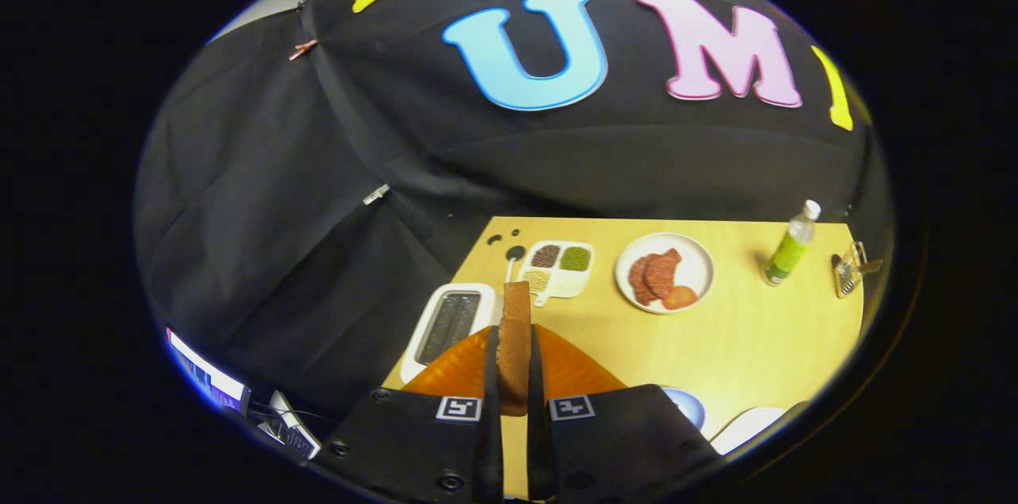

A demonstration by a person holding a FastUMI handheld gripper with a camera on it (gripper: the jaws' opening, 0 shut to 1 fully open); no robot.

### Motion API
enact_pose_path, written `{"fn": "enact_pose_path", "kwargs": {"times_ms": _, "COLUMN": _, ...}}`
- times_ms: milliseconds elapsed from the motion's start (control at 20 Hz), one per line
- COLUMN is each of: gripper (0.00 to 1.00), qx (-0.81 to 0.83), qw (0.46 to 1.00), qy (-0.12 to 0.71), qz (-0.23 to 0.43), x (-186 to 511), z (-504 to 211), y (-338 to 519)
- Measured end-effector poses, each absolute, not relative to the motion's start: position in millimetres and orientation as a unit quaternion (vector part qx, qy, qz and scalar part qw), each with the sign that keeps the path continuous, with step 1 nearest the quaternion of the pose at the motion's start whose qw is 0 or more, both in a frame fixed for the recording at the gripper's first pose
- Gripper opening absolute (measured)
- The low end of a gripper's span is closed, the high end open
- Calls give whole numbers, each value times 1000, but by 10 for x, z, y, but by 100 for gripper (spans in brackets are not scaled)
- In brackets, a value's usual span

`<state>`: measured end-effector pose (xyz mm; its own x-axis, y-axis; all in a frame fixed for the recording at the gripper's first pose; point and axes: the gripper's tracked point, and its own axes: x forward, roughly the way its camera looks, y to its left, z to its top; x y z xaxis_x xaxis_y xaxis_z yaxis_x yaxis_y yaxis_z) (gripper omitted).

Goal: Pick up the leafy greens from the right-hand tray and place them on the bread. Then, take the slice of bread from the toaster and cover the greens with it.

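My gripper (514, 335) is shut on a brown slice of bread (515, 312), held upright and edge-on between both fingers, high above the wooden table (755, 345). The white toaster (449, 323) lies just below and left of the fingertips, and its slots look dark and empty. Beyond the bread stands a small divided white tray (557, 289) with brown, beige and green (574, 257) fillings. A blue-rimmed plate (690, 405) peeks out behind my right finger, with its contents hidden.
A white plate (698, 259) with reddish meat slices (656, 275) sits past the divided tray to the right. A green bottle (790, 248) and a metal object (849, 269) stand near the table's far right edge. A white tray corner (747, 426) shows at the near right.
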<state>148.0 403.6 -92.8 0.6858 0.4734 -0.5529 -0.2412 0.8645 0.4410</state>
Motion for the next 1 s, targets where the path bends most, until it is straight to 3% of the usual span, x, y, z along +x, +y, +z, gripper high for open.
{"fn": "enact_pose_path", "kwargs": {"times_ms": 350, "gripper": 16, "qx": 186, "qw": 899, "qy": 369, "qz": 143, "x": 985, "z": -1826, "y": 3153}}
{"fn": "enact_pose_path", "kwargs": {"times_ms": 1000, "gripper": 16, "qx": 243, "qw": 859, "qy": 431, "qz": 131, "x": 685, "z": -3151, "y": 3298}}
